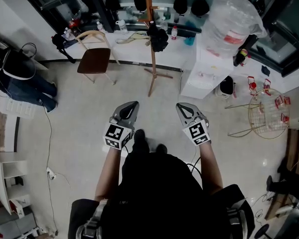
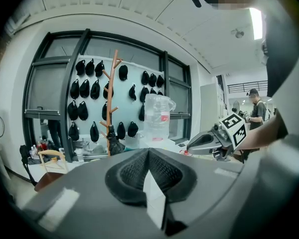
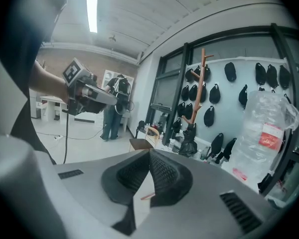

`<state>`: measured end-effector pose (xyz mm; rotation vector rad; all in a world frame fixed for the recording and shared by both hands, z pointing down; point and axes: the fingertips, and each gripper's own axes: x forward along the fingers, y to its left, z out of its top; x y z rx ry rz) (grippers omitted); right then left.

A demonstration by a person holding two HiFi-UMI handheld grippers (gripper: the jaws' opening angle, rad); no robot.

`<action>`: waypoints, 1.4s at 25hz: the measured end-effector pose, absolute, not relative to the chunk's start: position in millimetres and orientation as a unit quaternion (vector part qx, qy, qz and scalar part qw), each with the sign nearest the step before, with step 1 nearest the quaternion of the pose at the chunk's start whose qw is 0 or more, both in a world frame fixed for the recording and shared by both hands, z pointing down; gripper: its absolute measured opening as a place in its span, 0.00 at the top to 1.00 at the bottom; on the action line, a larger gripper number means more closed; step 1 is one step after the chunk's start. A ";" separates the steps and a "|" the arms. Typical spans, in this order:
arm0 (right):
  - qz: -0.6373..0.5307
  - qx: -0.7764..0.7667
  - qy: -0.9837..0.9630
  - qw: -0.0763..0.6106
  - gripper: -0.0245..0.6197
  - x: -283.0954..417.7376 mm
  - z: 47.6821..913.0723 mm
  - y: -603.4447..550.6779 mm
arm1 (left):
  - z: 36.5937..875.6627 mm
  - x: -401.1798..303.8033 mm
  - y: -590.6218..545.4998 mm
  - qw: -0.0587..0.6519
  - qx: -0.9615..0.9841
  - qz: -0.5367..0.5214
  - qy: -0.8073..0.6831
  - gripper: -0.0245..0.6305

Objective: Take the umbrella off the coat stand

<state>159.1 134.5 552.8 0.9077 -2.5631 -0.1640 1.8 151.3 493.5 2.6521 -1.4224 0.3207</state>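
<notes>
A wooden coat stand (image 1: pixel 150 44) rises from the floor ahead of me, in front of a white counter. A black folded umbrella (image 1: pixel 159 38) hangs on it, part way up the pole. Both grippers are held side by side well short of the stand, jaws pointing toward it. The left gripper (image 1: pixel 134 104) is shut with nothing in it, and so is the right gripper (image 1: pixel 180 105). In the left gripper view the shut jaws (image 2: pixel 148 151) face the stand (image 2: pixel 111 98) and umbrella (image 2: pixel 113 145). The right gripper view shows its closed jaws (image 3: pixel 149 153), the stand (image 3: pixel 200 91) and the umbrella (image 3: pixel 189 141).
A wooden chair (image 1: pixel 95 59) stands left of the stand. A water dispenser with a large bottle (image 1: pixel 223 39) is to its right, and a wire basket (image 1: pixel 267 114) beyond that. A person (image 1: pixel 24 79) is at the far left. A cable (image 1: pixel 49 148) runs along the floor. Black caps (image 2: pixel 84 89) hang on the window wall.
</notes>
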 end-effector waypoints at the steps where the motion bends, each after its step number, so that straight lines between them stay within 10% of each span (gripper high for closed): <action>1: -0.060 0.327 -0.920 0.207 0.96 159.4 552.6 134.8 | 493.7 2.5 151.6 0.058 0.875 0.105 -0.469 0.96; 22: -0.068 0.309 -0.929 0.192 0.90 141.6 546.0 151.8 | 495.6 -7.7 159.9 0.056 0.871 0.096 -0.479 0.94; 35: -0.078 0.315 -0.925 0.197 0.65 141.4 543.5 157.1 | 495.7 -8.2 163.7 0.058 0.873 0.096 -0.476 0.75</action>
